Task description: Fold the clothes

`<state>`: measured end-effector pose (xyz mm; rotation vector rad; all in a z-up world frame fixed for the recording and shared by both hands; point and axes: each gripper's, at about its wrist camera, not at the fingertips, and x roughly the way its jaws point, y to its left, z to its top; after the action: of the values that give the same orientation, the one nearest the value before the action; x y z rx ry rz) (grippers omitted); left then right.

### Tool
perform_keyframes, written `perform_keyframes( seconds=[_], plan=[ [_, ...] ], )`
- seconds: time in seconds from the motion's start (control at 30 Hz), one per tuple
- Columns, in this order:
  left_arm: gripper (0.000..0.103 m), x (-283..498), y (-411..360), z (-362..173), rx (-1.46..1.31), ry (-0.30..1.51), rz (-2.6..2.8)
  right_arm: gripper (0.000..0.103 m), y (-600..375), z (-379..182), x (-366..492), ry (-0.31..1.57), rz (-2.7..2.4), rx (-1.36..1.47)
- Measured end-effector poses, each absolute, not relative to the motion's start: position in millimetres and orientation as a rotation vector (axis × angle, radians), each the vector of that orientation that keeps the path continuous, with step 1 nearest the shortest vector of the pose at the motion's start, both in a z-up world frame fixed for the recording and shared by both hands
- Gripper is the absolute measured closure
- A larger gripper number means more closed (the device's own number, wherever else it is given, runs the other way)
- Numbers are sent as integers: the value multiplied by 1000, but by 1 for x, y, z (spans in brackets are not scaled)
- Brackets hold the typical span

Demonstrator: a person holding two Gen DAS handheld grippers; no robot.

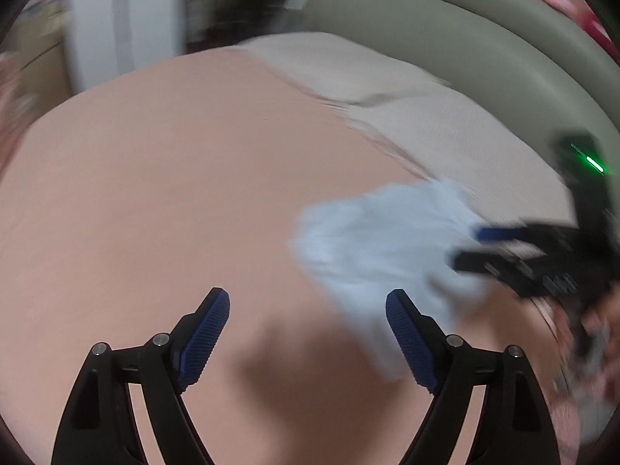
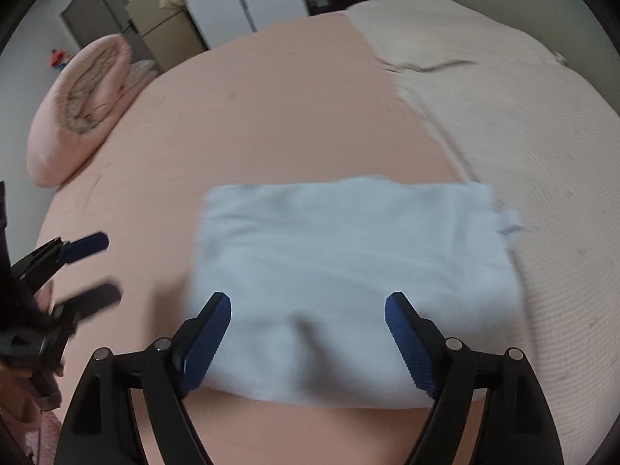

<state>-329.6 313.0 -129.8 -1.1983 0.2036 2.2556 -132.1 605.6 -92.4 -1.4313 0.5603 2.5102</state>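
The folded light-blue cloth [image 2: 348, 283] lies flat on the pink bedsheet [image 2: 271, 116], its right edge reaching the beige blanket [image 2: 503, 97]. The right gripper [image 2: 308, 341] hangs above its near edge, jaws wide, holding nothing. The left gripper [image 1: 308, 341], blurred but apparently beside the cloth, stands wide and empty.
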Motion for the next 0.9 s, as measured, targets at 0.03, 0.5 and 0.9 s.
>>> perform_keyframes(
  seconds=[0.03, 0.5, 0.9],
  plan=[
    [19, -338, 297, -128, -1220, 176, 2308, 20, 590, -91, -140, 554, 2524, -1432],
    [0, -358, 60, -55, -1310, -32, 2789, 0, 403, -26, -236, 504, 2748, -1400],
    [0, -250, 8, 18, -1094, -125, 2892, 0, 334, 45, -152, 511, 2806, -1296]
  ],
)
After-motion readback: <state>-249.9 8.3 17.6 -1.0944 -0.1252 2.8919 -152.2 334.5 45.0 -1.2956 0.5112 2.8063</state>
